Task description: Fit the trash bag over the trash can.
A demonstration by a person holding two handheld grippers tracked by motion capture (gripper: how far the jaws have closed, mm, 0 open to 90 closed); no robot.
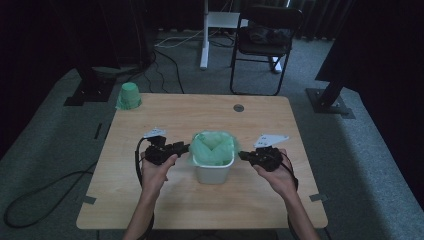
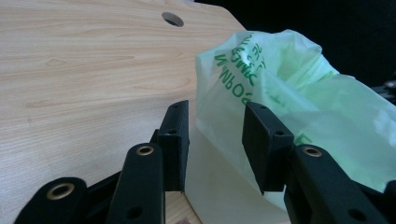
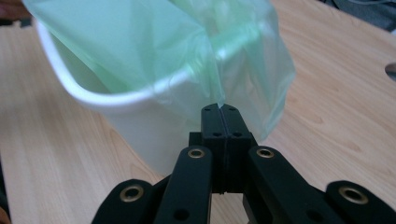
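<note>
Small white bin point(image 1: 213, 170) mid-desk point(image 1: 165, 205), green liner bag point(image 1: 214, 147) draped over rim. Right tool point(image 3: 219, 108) clamped shut on thin bag edge, pinch looks marginal. Left tool point(image 2: 215, 135) open, straddling bag film at opposite side, not yet gripping. Risks: film tearing or slipping from right pinch if pulled hard; uneven pull tipping the light bin or dragging liner off rim; left closing on bin wall instead of film.

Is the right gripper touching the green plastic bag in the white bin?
Touching. In the right gripper view, the right gripper has its fingers closed together on the edge of the green plastic bag, which hangs over the white bin rim.
</note>
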